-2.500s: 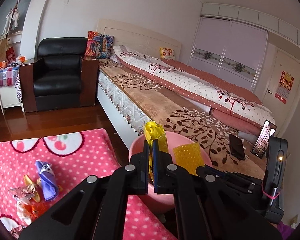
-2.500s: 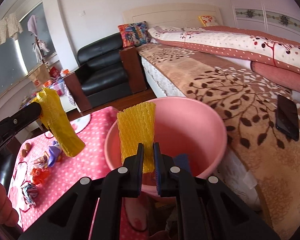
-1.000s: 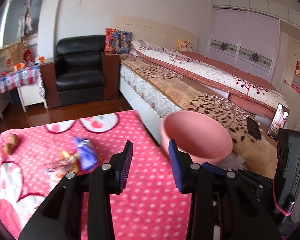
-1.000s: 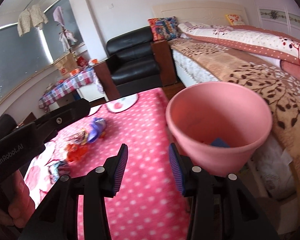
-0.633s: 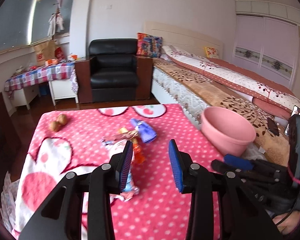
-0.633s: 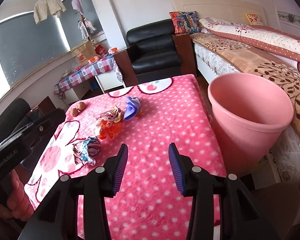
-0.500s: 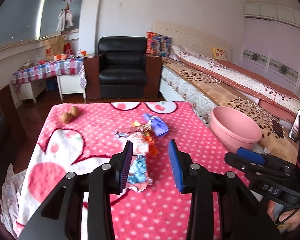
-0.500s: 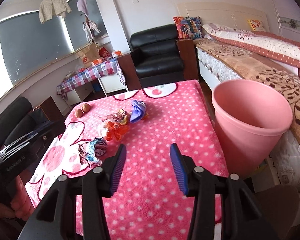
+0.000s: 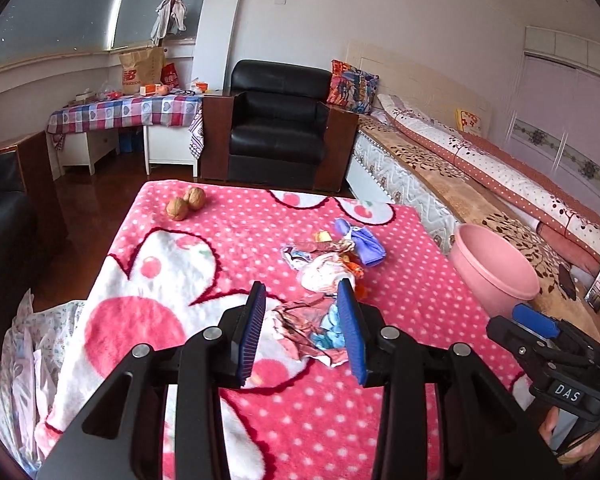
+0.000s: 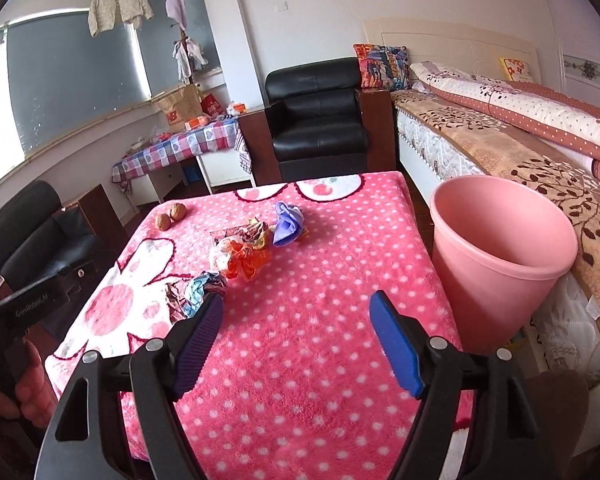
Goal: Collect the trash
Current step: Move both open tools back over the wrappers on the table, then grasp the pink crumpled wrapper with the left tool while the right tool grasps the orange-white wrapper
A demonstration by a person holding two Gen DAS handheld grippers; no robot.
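the left tongs point(image 9: 302, 320) stand parted, their ribbed blue pads holding nothing, and between them shows a crumpled foil wrapper point(image 9: 312, 330) lying on the counter point(image 9: 172, 272), which is draped in a fuzzy pink fleece with white dots and cherry prints. whether the pads touch the wrapper cannot be told. the right tongs point(image 10: 298, 332) gape wider and are empty, above bare fleece near the counter's right edge. the trash lies in a loose cluster mid-counter: the foil wrapper nearest the left tongs, a ruffled orange wrapper point(image 10: 242, 262) beside a pale crinkled one point(image 9: 326, 274), then a crumpled purple wrapper point(image 10: 286, 224) farthest back. two round, wrinkled walnuts point(image 9: 184, 204) sit touching each other at the far left edge, well apart from the cluster. a smooth pink plastic bucket point(image 10: 500, 258), tapered and round-rimmed, stands just beside the counter's right side, against the bed point(image 10: 500, 140).
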